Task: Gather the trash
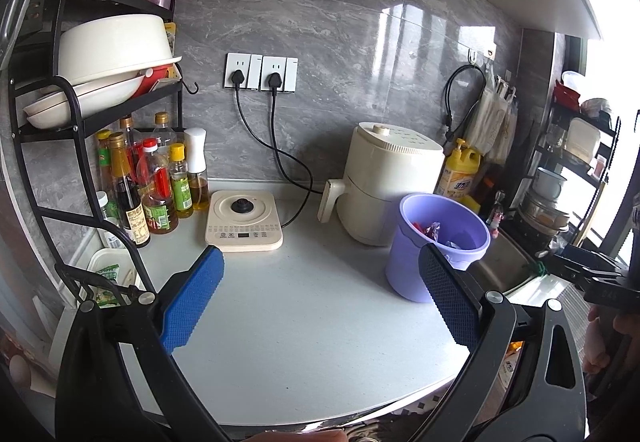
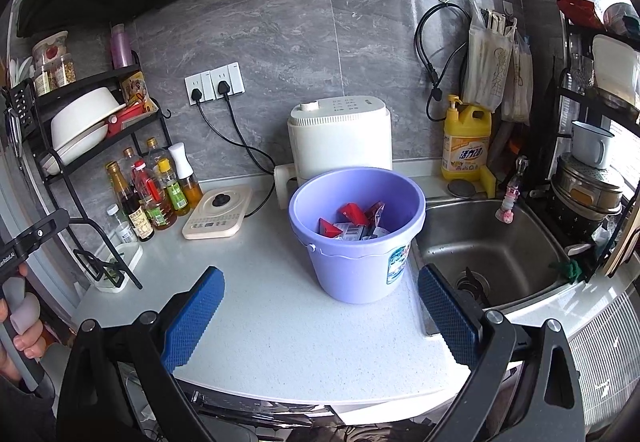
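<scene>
A lilac plastic bucket [image 2: 356, 262] stands on the white counter beside the sink and holds several wrappers [image 2: 354, 222], red and silver ones. In the left wrist view the same bucket [image 1: 416, 254] sits right of centre, partly behind the right blue pad. My left gripper [image 1: 322, 278] is open above the bare counter, with nothing between its pads. My right gripper [image 2: 320, 296] is also open, held in front of the bucket and a little short of it, empty.
A cream air fryer [image 2: 340, 137] stands behind the bucket. A flat cream cooker base [image 2: 218, 215] and a rack of sauce bottles [image 2: 148, 193] are at the left. The steel sink [image 2: 492, 242] lies right, with a yellow detergent bottle [image 2: 466, 141] behind it.
</scene>
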A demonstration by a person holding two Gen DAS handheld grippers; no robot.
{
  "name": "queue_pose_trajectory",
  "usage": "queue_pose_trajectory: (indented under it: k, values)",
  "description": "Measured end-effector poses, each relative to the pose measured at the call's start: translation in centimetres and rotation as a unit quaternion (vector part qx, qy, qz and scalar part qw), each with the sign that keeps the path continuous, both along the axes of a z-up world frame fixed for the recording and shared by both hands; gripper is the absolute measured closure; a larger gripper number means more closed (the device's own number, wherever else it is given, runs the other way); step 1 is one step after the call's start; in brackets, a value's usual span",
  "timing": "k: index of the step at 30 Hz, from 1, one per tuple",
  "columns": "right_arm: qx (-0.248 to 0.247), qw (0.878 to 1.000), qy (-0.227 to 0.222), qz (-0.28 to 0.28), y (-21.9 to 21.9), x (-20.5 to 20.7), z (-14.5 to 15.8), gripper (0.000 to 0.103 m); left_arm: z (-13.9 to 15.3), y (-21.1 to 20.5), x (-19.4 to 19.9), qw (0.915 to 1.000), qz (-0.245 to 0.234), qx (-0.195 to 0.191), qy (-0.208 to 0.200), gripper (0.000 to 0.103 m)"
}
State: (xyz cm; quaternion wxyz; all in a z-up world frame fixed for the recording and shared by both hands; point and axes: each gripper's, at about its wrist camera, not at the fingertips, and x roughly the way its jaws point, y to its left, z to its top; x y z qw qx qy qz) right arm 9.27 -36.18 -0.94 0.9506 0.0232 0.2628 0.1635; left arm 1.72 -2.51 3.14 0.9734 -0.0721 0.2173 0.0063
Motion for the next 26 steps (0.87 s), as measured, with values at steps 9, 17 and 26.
queue_pose_trajectory:
  k: [9, 17, 26]
  values:
    - [0.000, 1.000, 0.000, 0.001, -0.1, -0.2, -0.2, 0.008, -0.2, -0.7, -0.4, 1.0000, -0.001, 0.004, -0.004, 0.006]
    - [-0.002, 1.000, 0.010, -0.005, -0.4, -0.4, -0.9, 0.008, -0.8, -1.0, 0.0, 0.9999, -0.009, 0.004, 0.005, 0.006]
    - [-0.030, 0.999, 0.032, 0.015, 0.1, 0.9, -2.0, 0.008, -2.5, -1.0, 1.5, 0.9994, -0.005, -0.015, 0.032, 0.006]
